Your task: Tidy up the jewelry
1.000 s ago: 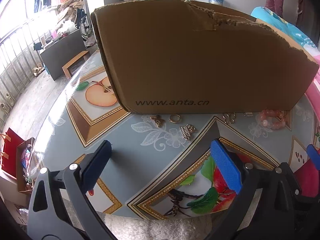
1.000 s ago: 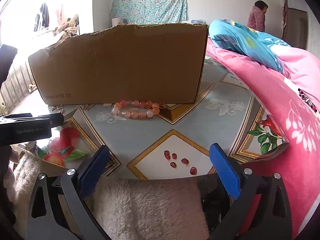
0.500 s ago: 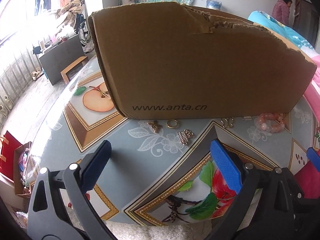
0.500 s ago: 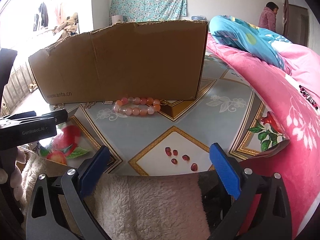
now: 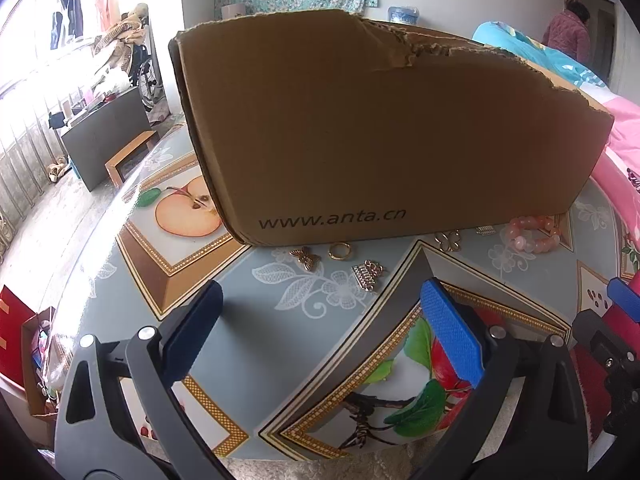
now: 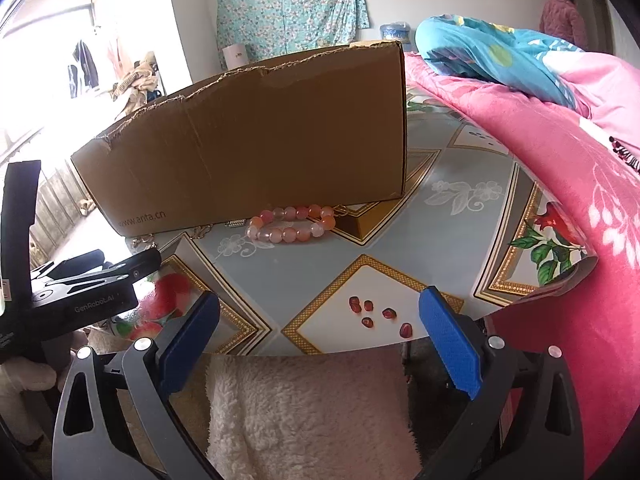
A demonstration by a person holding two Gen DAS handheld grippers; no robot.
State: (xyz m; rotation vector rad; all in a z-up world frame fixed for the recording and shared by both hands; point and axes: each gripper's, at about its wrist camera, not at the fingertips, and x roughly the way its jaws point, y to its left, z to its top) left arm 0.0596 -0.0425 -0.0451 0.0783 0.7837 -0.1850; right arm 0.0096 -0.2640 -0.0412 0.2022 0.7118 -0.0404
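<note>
The worktop [image 5: 132, 288] was the biggest thing, round and shiny, with pictures of fruit and white flowers on its cover; a pink blanket [image 6: 568, 184] lay along its right side, with a blue quilt [image 6: 492, 56] on top farther back; a big brown cardboard box [image 5: 380, 128] with a torn top edge stood on the worktop, and it had "www.anta.cn" printed low on its front; a fluffy white cloth [image 6: 304, 408] hung at the near edge of the worktop, under the right tongs; the left tongs [image 5: 320, 332] hung over the near part of the worktop with its blue pads wide apart and nothing between them; the right tongs [image 6: 320, 334] sat at the near edge, also spread wide and holding nothing; the jewelry lay in a row on the worktop just in front of the box; the pink bead bracelet [image 6: 290, 224] was the biggest piece and lay at the right end, close to the box wall; a silver crown charm [image 5: 367, 274] lay a bit nearer to the left tongs; a butterfly charm [image 5: 306, 258] and a gold ring [image 5: 340, 250] lay side by side close to the box; a small clover charm [image 5: 449, 241] lay between the ring and the bracelet.
</note>
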